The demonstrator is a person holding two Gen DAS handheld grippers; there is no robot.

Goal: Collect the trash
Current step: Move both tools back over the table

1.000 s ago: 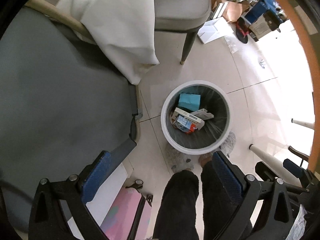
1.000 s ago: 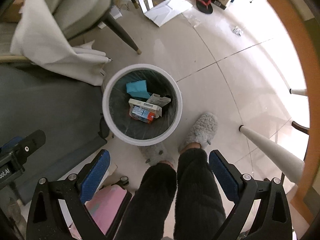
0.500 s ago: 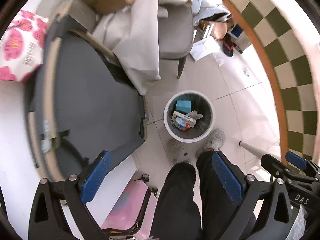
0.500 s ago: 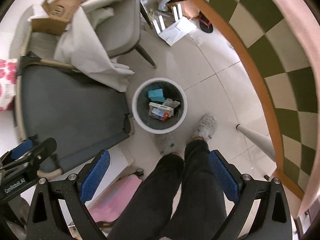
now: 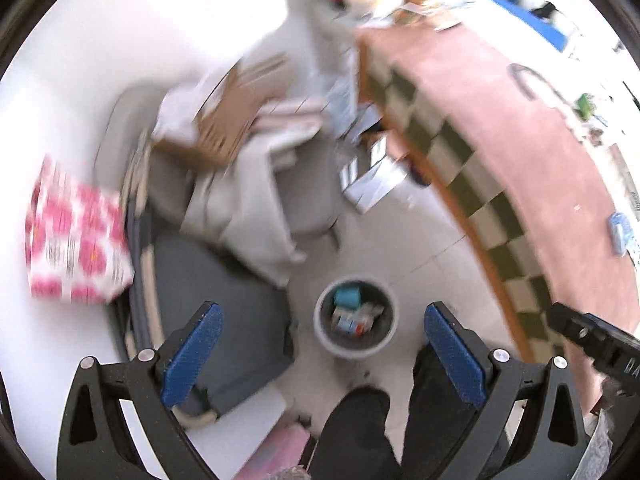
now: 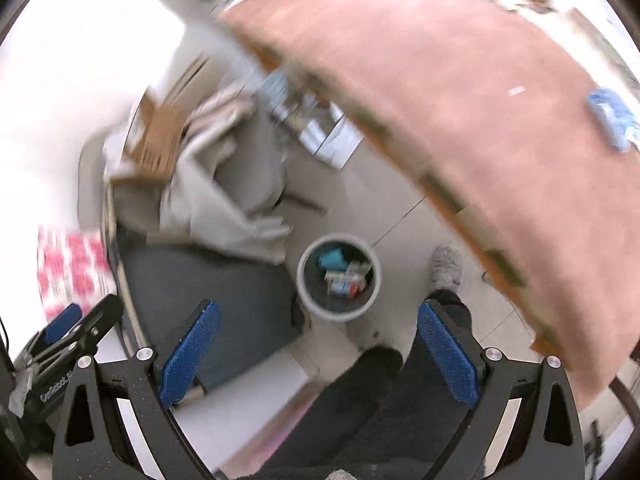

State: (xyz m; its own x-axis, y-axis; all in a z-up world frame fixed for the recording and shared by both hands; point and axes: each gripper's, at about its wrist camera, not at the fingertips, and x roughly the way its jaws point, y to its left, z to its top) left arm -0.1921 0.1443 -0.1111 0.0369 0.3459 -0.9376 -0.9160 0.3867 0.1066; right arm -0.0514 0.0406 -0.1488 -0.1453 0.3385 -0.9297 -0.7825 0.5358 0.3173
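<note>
A white round bin (image 5: 325, 340) stands on the tiled floor far below, seen as bin (image 6: 310, 304) in the right wrist view. Inside lie a teal box (image 5: 347, 297) and several small cartons (image 6: 344, 280). My left gripper (image 5: 324, 350) is open with nothing between its blue pads. My right gripper (image 6: 318, 348) is open and empty too. Both hang high above the bin. On the pink table top lies a blue packet (image 6: 612, 118), also visible as packet (image 5: 622, 232) at the right edge. Both views are motion-blurred.
A pink table (image 6: 460, 92) with a checked cloth edge (image 5: 472, 184) fills the right. A grey cushioned seat (image 5: 208, 304), a chair draped in white cloth (image 5: 256, 200) with a cardboard box (image 5: 236, 116), and a pink-flowered pack (image 5: 76, 236) stand left. A person's dark trouser legs (image 5: 360, 432) are below.
Both grippers have risen well above the floor; the bin looks smaller and the pink table top has come into view. Both stay open.
</note>
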